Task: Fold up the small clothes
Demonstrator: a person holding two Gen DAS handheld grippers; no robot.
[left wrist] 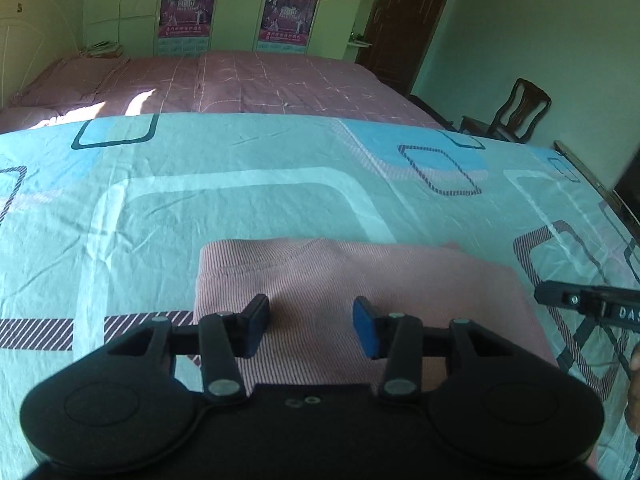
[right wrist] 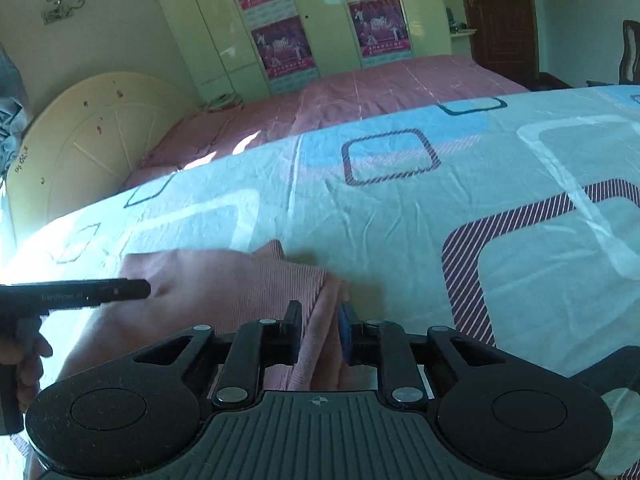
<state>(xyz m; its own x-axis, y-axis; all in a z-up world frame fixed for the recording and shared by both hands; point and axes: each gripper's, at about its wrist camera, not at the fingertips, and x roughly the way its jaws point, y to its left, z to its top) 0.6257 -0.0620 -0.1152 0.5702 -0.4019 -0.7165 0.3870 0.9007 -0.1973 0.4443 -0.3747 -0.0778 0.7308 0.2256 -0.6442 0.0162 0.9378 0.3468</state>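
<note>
**Pink garment folded on sheet, right fingers at its edge**

Pink ribbed garment (left wrist: 360, 280) lies on the light blue patterned sheet (left wrist: 200, 208), near the front edge of the surface. It is folded into a rough rectangle; the far-left corner is square and flat. In the right wrist view the right-hand edge shows several stacked layers, with a small flap (right wrist: 272, 250) sticking up at the far corner.

Right gripper (right wrist: 320, 332): fingers narrowly apart, straddling that layered right edge. Cloth sits between the blue pads (right wrist: 345, 336). Cannot tell for sure whether the pads actually press on it; the gap looks slightly wider than the fabric.

Left gripper (left wrist: 311, 326): fingers apart, nothing between them. It hovers over the near part of the garment, pads (left wrist: 365, 328) clear of the cloth as far as I can see.

Each gripper shows up in the other's view as a black bar coming in from the side, the right one at the garment's right edge, the left one over its left part. A hand (right wrist: 24, 364) grips the left handle.

Beyond the sheet: a bed with a pink checked cover (left wrist: 248, 80), a cream headboard (right wrist: 92, 140), a pale wardrobe with posters (left wrist: 188, 4), a dark door (left wrist: 404, 20), a wooden chair (left wrist: 516, 112).
</note>
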